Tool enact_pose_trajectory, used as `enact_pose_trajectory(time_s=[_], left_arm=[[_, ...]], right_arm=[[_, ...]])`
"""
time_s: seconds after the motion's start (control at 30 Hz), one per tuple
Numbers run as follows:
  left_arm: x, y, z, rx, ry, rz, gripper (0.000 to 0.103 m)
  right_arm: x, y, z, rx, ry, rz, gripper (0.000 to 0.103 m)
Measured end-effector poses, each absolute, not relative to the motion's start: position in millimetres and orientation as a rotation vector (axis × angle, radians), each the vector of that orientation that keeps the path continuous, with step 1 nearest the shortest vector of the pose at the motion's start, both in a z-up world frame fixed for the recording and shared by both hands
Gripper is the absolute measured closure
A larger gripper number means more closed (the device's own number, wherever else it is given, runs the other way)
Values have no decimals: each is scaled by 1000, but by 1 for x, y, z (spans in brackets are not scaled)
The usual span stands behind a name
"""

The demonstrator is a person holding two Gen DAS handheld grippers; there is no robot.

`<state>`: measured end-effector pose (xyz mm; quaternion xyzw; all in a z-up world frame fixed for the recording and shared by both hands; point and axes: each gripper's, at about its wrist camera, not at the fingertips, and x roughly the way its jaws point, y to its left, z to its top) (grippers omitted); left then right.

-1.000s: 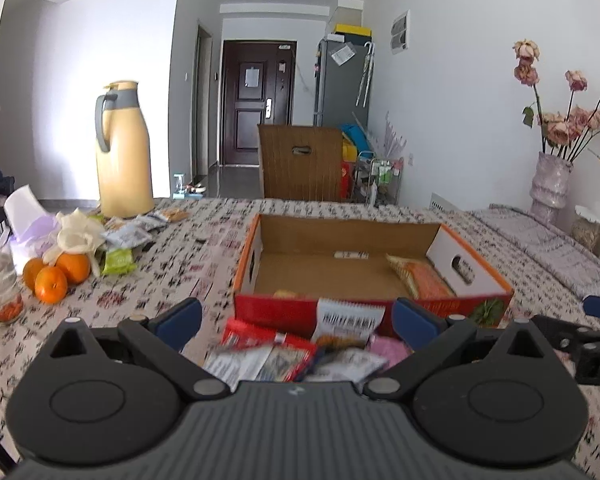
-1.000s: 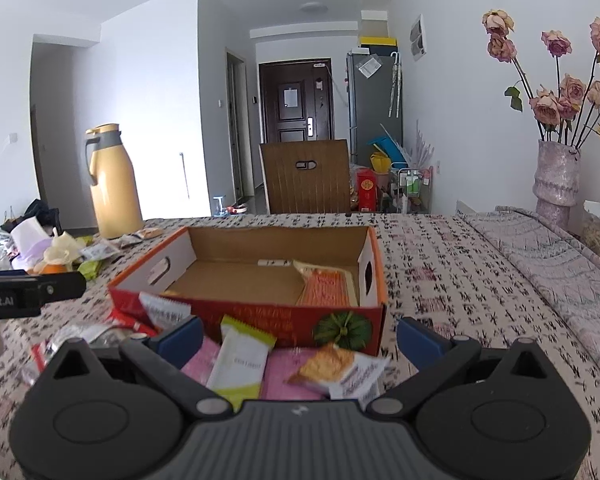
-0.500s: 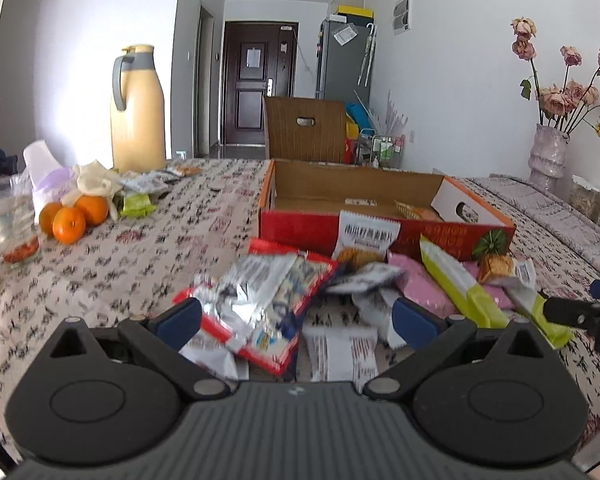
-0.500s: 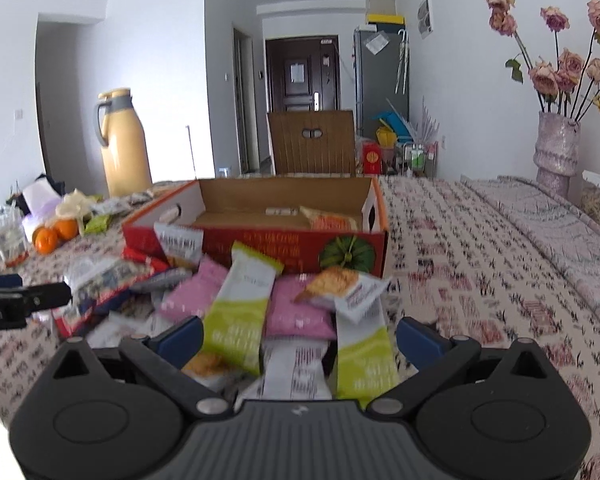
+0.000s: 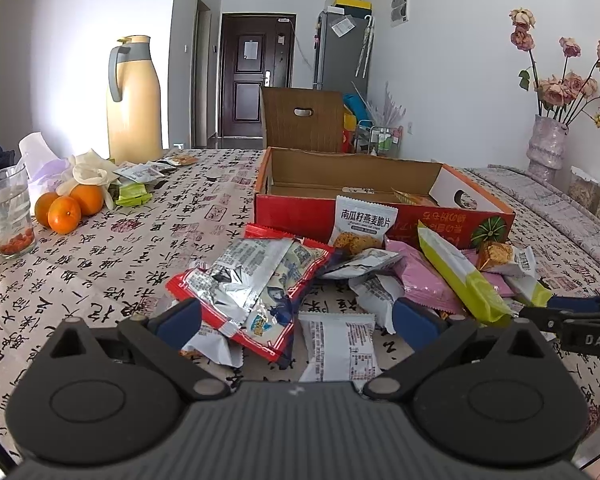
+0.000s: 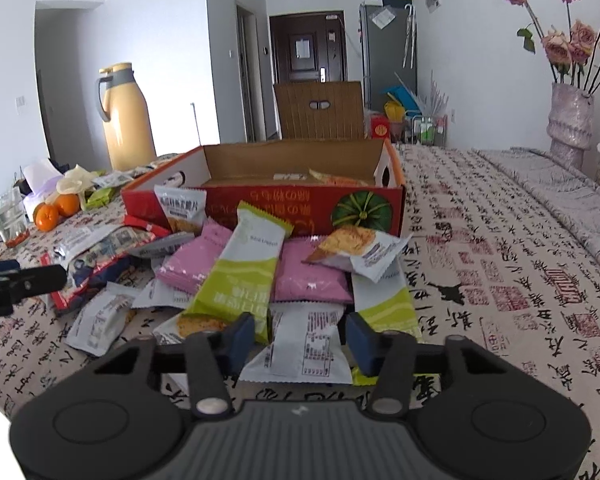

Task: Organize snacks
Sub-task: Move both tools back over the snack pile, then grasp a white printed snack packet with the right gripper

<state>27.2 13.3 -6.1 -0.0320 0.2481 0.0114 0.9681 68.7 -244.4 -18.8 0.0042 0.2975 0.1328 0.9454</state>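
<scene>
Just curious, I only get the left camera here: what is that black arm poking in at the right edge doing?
Observer: That is the right claw. Its jaws are closing, with a white packet lying between them.
Visitor: Is it gripping the packet yet?
Observer: Not that I can see; the fingers look just clear of it.
Visitor: Anything else close by?
Observer: A green packet lies just by its right-hand finger.

Red box [image 6: 260, 200], pink packet [image 6: 312, 276], calligraphy-print tablecloth [image 6: 500, 280], orange fruit [image 5: 66, 212]
</scene>
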Motion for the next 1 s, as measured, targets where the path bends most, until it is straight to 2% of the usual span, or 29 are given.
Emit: enact_pose_trajectory(time_s=[0.67, 0.87, 1.0], left_arm=[[28, 11, -8, -58, 509, 20, 0], [27, 11, -7, -61, 503, 16, 0], [27, 11, -7, -60, 503, 16, 0]], right_arm=[[89, -236, -40, -26, 694, 263, 56], [88, -237, -41, -21, 683, 268, 64], [85, -238, -40, -12, 675, 272, 64]])
